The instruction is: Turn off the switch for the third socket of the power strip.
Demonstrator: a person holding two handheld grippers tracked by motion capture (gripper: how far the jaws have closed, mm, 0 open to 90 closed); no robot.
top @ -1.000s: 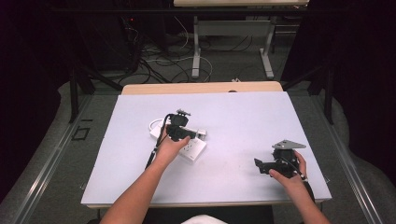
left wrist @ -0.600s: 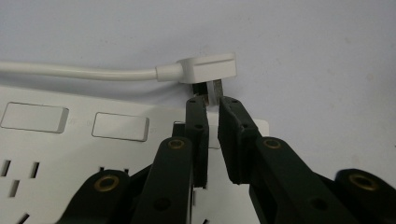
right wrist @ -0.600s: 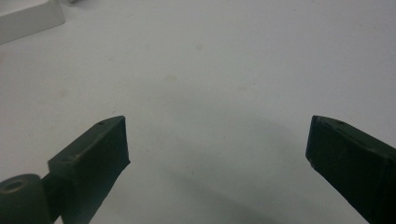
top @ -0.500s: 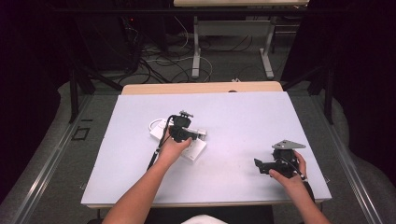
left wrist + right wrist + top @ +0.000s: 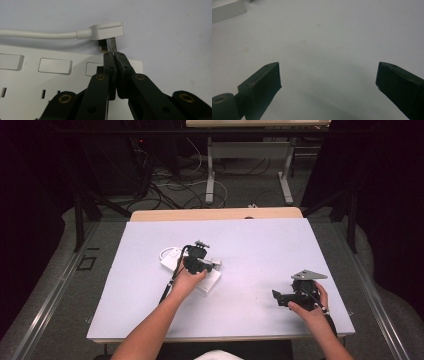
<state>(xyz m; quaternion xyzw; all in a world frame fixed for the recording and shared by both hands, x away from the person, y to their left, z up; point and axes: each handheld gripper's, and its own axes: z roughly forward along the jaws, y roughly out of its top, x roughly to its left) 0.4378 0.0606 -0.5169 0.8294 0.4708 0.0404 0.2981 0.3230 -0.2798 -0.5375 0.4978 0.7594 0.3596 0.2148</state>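
Table (image 5: 250, 245) white amid dark room; left gripper (image 5: 114, 53) jaws together, right gripper (image 5: 328, 75) jaws wide.

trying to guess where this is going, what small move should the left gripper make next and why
Probably lift the plug slightly and line its prongs up over a socket. The left gripper has its jaws pinched on a metal prong, with the plug off the far edge of the white power strip, not seated in any slot. The right gripper hangs open over bare table.

White power strip (image 5: 30, 82) and white plug (image 5: 105, 31) on pale lavender-white table (image 5: 260, 245); black grippers' fingers (image 5: 110, 65).
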